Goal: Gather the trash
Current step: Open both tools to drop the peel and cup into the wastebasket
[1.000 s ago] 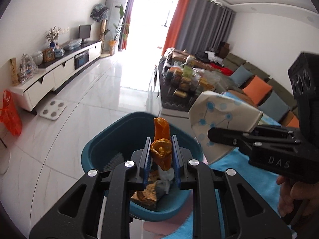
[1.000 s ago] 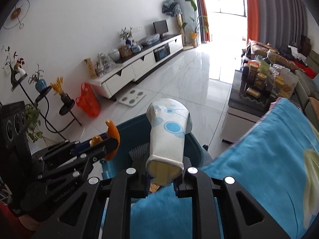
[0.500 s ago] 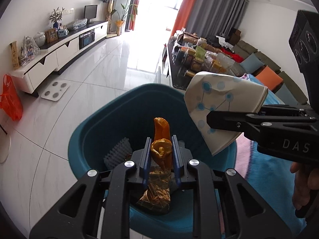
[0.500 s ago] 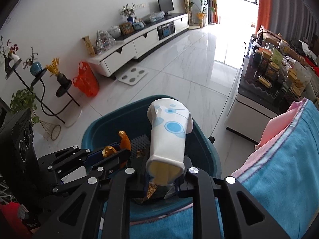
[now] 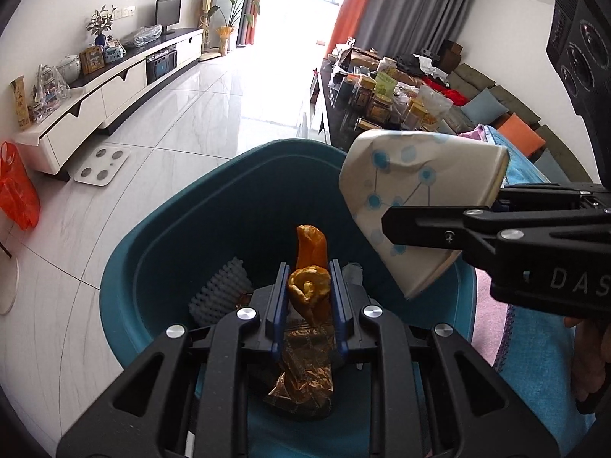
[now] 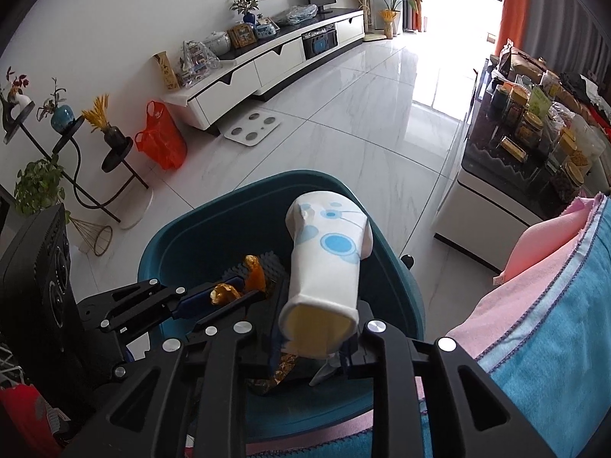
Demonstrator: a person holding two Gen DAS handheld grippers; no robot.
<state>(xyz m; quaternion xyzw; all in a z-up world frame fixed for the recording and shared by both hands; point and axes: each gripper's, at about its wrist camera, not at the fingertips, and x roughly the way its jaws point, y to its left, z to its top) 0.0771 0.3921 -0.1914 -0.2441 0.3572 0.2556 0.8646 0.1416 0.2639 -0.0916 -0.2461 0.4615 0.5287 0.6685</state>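
Both grippers hang over the teal bin (image 5: 160, 252), which sits on the floor beside a blue cloth (image 6: 553, 324).

Left gripper (image 5: 309, 297) is clamped on an orange peel (image 5: 311, 267); pads pinch its lower curl. Peel stands roughly upright, long axis running up and away from the jaws, tip toward the bin's far wall. It's right above the bin's inside, over a gold wrapper (image 5: 301, 378) and a grey ridged piece (image 5: 223, 290) already in there.

Right gripper (image 6: 313, 343) has its jaws opening, w/ a crushed paper cup (image 6: 324, 267) between them, base end at the pads. Cup's long axis tilts up and away; its squashed mouth points far-right, out past the bin's right rim.

Risks, as I judge them:
- Cup is long and leans toward the rim, so on release it could tip over the right edge onto the cloth or floor.
- Cup may snag on a pad and hang instead of dropping.
- The two grippers are close; the cup could knock the left one or the peel on its way down.
- Peel is soft and may stick to a pad.
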